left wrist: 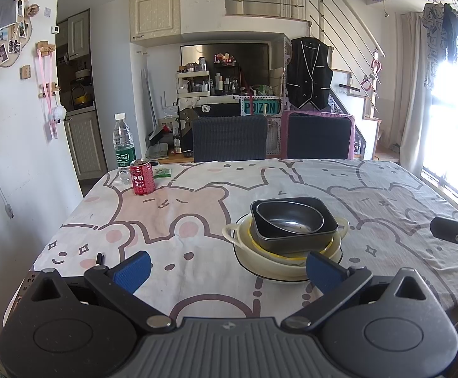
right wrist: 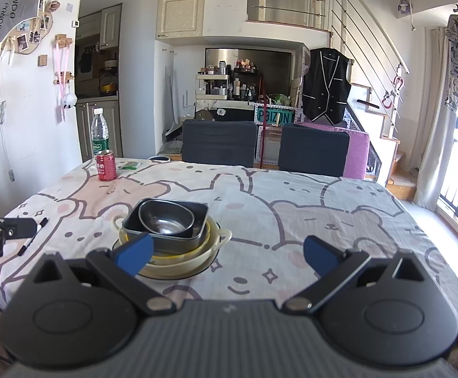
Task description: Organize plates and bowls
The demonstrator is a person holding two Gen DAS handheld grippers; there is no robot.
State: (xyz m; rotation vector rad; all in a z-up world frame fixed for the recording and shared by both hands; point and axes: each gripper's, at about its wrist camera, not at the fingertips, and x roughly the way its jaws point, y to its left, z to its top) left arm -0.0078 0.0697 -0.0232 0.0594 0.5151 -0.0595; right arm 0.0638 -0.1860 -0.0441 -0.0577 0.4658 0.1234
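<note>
One stack [left wrist: 287,239]: steel bowl [left wrist: 289,219] in dark square dish [left wrist: 323,231], atop cream bowls [left wrist: 276,260].

Table [right wrist: 292,195] under bear-print cloth. Two dark chairs [left wrist: 229,138] behind it, pink cushion [right wrist: 359,154] on one. White wall left, photos pinned. Staircase [right wrist: 370,50] right; black vest [left wrist: 309,72] hanging. Window [left wrist: 455,119] glaring bright.
</note>
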